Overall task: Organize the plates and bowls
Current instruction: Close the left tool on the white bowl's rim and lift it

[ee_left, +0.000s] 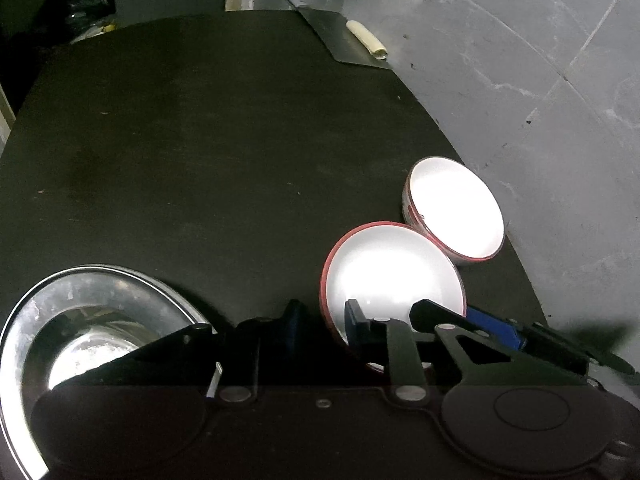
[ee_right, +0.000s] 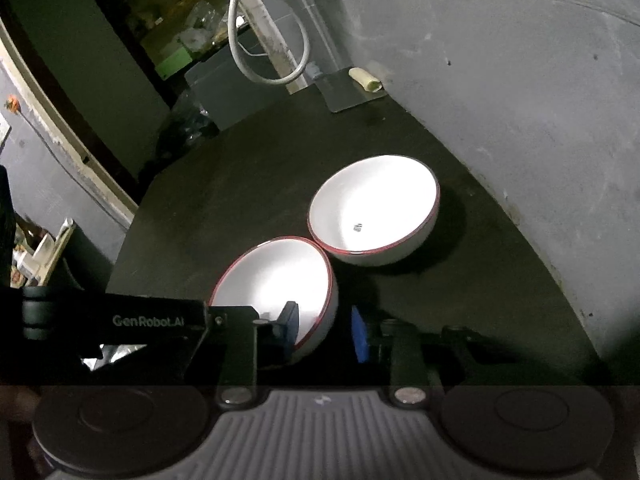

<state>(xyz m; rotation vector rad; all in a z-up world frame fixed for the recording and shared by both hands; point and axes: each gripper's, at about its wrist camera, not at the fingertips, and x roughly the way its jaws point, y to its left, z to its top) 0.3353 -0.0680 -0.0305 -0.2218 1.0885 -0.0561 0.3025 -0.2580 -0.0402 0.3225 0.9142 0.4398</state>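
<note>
Black tabletop (ee_left: 200,140) is seen filling both views, with a grey wall (ee_left: 520,60) at the right. Two white bowls with red rims are seen on it, touching each other. The nearer bowl (ee_left: 394,276) is tilted, low and right of centre in the left wrist view, lower centre in the right wrist view (ee_right: 280,284). The farther bowl (ee_left: 456,208) is seen beyond it toward the wall, sitting upright in the right wrist view (ee_right: 374,210).

The nearer bowl's rim is clamped from both sides: the left gripper (ee_left: 324,322) is closed on its left edge, one blue pad inside, one outside; the right gripper (ee_right: 326,328) is closed on its opposite edge the same way.

A steel plate (ee_left: 80,320) is seen at lower left of the left wrist view, apart from the bowls. A metal sheet (ee_left: 344,36) with a pale roll (ee_left: 366,38) on it is seen at the table's far edge, upper centre.
</note>
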